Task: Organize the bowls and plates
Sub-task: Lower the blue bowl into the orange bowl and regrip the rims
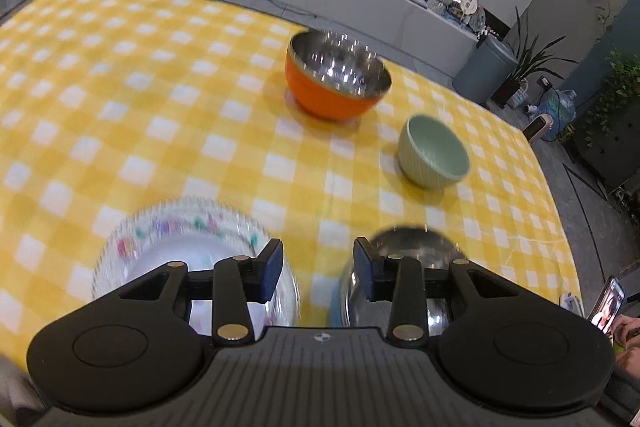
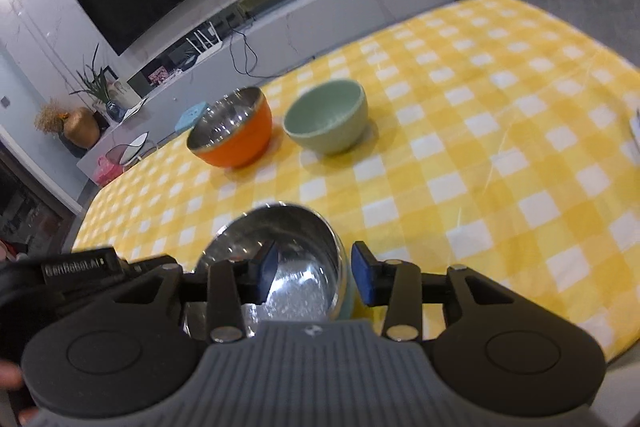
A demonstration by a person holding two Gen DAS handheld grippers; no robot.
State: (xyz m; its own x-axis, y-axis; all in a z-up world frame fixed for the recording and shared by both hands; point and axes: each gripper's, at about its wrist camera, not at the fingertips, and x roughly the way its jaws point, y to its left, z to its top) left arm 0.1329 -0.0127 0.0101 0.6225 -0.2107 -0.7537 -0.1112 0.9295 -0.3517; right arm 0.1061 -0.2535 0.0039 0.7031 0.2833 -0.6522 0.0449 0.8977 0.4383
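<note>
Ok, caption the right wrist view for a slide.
Open right hand-held gripper above a steel bowl; orange bowl and green bowl wait on the yellow checked cloth.

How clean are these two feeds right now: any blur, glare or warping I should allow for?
Left wrist: motion blur smears the glass plate and orange bowl; table edge bows from fisheye. Right wrist: green bowl soft, glare specks inside the steel bowl, ceiling light flares top left.

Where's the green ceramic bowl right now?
The green ceramic bowl stands upright on the yellow checked tablecloth, just right of the orange steel-lined bowl in both wrist views, beyond the nearer steel bowl.
</note>
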